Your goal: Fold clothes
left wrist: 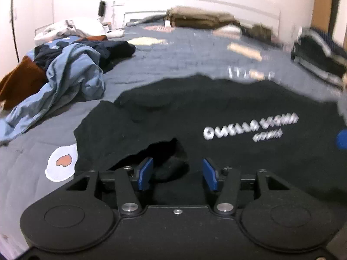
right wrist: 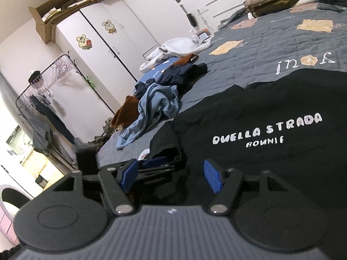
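Note:
A black T-shirt (left wrist: 216, 99) (right wrist: 260, 99) with white lettering lies spread on the grey quilt (left wrist: 173, 54) (right wrist: 271, 43). My left gripper (left wrist: 177, 173) hovers over the shirt's near edge, its blue pads (left wrist: 145, 173) apart. A loose bunch of black fabric lies between them, and neither pad presses on it. The right wrist view shows the left gripper (right wrist: 156, 162) low at the shirt's left corner. My right gripper (right wrist: 171, 177) is open just above the black cloth, nothing pinched. A blurred blue spot (left wrist: 342, 138) at the right edge cannot be made out.
A heap of unfolded clothes, light blue (left wrist: 71, 73) (right wrist: 156, 101), brown and navy, lies on the bed's left side, with white items behind. Folded olive bedding (left wrist: 195, 18) (right wrist: 275, 0) sits at the headboard. A dark stack (left wrist: 314, 52) lies right. A white wardrobe (right wrist: 97, 43) and clothes rack (right wrist: 43, 91) stand beside the bed.

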The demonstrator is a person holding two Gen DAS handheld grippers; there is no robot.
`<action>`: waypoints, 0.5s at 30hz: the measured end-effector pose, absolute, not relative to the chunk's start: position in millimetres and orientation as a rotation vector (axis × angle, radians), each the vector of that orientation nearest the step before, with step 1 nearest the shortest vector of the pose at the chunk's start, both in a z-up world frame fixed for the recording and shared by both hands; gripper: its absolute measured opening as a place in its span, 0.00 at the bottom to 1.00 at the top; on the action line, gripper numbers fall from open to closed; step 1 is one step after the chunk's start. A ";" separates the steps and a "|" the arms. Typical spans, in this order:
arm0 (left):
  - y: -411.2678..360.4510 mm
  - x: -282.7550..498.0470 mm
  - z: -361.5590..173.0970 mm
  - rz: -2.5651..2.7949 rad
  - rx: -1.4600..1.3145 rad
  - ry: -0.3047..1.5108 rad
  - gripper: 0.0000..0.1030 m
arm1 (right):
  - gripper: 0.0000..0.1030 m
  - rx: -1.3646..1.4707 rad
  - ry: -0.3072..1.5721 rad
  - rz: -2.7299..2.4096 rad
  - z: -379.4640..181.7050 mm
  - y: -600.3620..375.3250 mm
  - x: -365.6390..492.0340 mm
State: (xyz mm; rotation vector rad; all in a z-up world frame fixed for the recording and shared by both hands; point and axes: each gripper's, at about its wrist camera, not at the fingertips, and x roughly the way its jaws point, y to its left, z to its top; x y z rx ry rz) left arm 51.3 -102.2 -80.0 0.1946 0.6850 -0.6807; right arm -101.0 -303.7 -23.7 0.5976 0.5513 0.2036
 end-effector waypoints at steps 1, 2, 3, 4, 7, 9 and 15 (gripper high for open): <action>-97.2 49.6 -75.1 -0.676 0.162 0.680 0.49 | 0.64 0.602 0.548 0.201 -23.5 -305.6 -101.3; -92.2 47.9 -70.3 -0.671 0.129 0.676 0.49 | 0.64 0.605 0.547 0.196 -23.5 -306.5 -101.5; -89.1 46.6 -67.3 -0.656 0.103 0.673 0.49 | 0.64 0.603 0.548 0.191 -24.0 -306.8 -101.6; -84.9 44.6 -64.6 -0.650 0.078 0.681 0.49 | 0.64 0.602 0.549 0.186 -24.6 -307.1 -101.7; -75.1 38.4 -55.3 -0.644 0.029 0.691 0.50 | 0.64 0.601 0.554 0.170 -26.7 -307.6 -101.3; -70.4 35.1 -48.7 -0.638 0.012 0.682 0.58 | 0.64 0.591 0.560 0.162 -27.9 -306.0 -100.6; -60.2 36.2 -38.9 -0.615 -0.051 0.706 0.65 | 0.64 0.562 0.571 0.150 -30.2 -299.8 -98.1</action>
